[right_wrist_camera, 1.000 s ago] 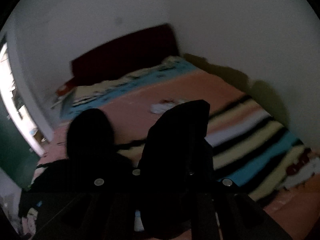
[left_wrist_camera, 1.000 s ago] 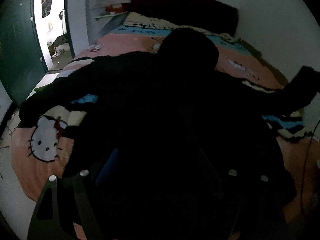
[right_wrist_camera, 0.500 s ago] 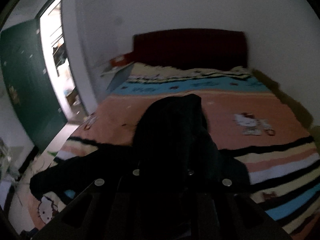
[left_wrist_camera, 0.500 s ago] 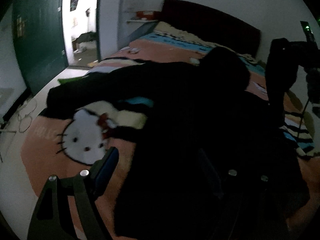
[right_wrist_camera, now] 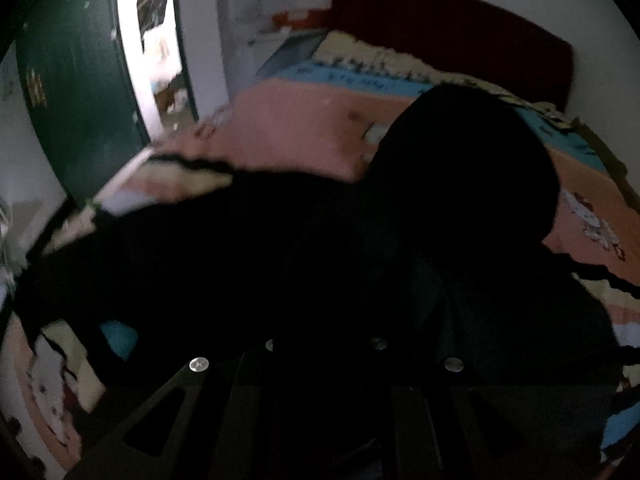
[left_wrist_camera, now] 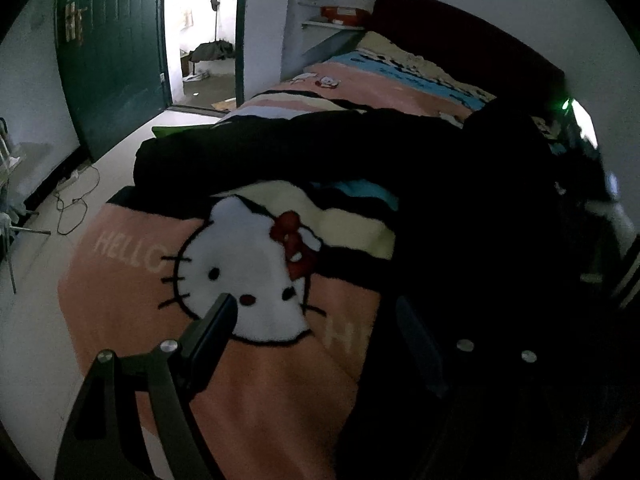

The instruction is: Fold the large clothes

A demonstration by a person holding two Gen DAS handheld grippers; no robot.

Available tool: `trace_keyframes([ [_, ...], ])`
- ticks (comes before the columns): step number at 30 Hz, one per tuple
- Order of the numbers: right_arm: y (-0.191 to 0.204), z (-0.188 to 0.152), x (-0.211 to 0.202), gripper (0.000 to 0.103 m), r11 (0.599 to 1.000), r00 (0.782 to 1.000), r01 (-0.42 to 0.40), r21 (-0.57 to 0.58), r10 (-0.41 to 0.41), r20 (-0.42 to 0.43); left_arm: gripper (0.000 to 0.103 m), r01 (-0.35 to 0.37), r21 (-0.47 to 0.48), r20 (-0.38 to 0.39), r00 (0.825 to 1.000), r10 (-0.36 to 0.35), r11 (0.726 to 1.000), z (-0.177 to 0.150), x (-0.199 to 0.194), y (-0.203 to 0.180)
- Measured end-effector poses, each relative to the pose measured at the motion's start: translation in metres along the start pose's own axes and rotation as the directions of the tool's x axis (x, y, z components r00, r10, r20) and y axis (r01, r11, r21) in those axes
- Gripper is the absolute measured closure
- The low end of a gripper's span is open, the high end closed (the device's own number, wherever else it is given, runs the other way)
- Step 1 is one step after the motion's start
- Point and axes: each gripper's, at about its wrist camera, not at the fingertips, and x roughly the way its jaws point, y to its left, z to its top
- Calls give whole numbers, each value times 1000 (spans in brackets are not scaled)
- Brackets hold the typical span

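Observation:
A large black hooded garment (left_wrist_camera: 460, 184) lies spread on a pink Hello Kitty blanket (left_wrist_camera: 248, 264) on the bed. One sleeve (left_wrist_camera: 248, 148) stretches left toward the bed's edge. My left gripper (left_wrist_camera: 316, 320) is open above the blanket, its left finger (left_wrist_camera: 212, 328) over the cat face and its right finger over the garment's lower edge. In the right wrist view the garment (right_wrist_camera: 280, 248) fills the middle, hood (right_wrist_camera: 468, 160) toward the headboard. My right gripper (right_wrist_camera: 324, 344) is shut on a dark fold of the garment, held above the body.
A dark red headboard (left_wrist_camera: 460, 28) and white wall stand behind the bed. A green door (left_wrist_camera: 108, 52) stands open to a lit doorway (left_wrist_camera: 204, 36) at the left. Cables (left_wrist_camera: 72, 208) lie on the pale floor beside the bed.
My left gripper has swung left, off the garment's body to the Hello Kitty face. My right gripper has carried the held sleeve leftward and down over the garment's body.

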Motion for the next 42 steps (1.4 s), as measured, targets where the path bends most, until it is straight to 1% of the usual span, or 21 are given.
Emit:
trace_keyframes([
  [2,8,-7,14,92,1000,1000,1,-24,-2,-28,22,-2,-1,5,1000,2,1000,3,0,1],
  [4,15,-16,28,91,999,998,3,-48,-6,-66,22,13,-15,6,1000,-13,1000,6,-1,3],
  [6,20,-20,33,89,998,997,5,-66,-11,-81,22,18,-29,10,1000,-18,999,7,-4,6],
  [8,23,-22,33,83,996,996,6,-84,-13,-83,22,19,-37,12,1000,-18,999,8,-7,8],
  [9,24,-22,31,81,996,997,-1,-84,-6,-80,22,23,-40,13,1000,-22,999,8,-9,9],
  [11,25,-23,23,71,996,997,-17,-88,11,-70,22,28,-54,23,999,-27,998,8,-14,10],
  [12,28,-24,21,69,995,998,-32,-90,26,-65,22,28,-60,29,999,-26,998,8,-17,11],
  [16,28,-28,0,65,992,997,-63,-105,59,-39,22,23,-67,52,998,-20,997,8,-28,6],
  [21,21,-32,-28,64,986,994,-108,-125,109,-5,22,27,-76,70,997,-21,997,8,-38,-4],
  [22,20,-31,-31,61,985,993,-114,-127,115,0,22,30,-77,71,997,-25,997,8,-39,-5],
  [23,17,-30,-35,49,984,992,-126,-127,128,7,22,33,-80,73,997,-28,996,8,-39,-8],
  [25,13,-28,-45,39,981,988,-144,-130,149,29,22,34,-78,78,997,-27,996,9,-41,-14],
  [30,1,-20,-64,39,979,982,-163,-122,173,78,22,3,-58,82,997,2,998,13,-44,-26],
  [33,-18,-20,-73,39,983,982,-149,-107,160,97,22,-13,-65,62,998,17,998,17,-39,-27],
  [36,-45,-25,-73,39,992,990,-92,-86,100,95,22,-37,-63,27,999,38,997,18,-29,-27],
  [38,-73,-34,-64,39,998,997,-42,-41,45,67,22,-52,-59,8,999,52,997,16,-21,-28],
  [40,-95,-44,-51,39,1000,999,-12,-1,12,30,22,-52,-61,-11,999,51,997,15,-13,-27],
  [42,-106,-54,-35,39,1000,1000,9,18,-9,-8,22,-58,-66,-29,998,56,996,15,-6,-25],
])
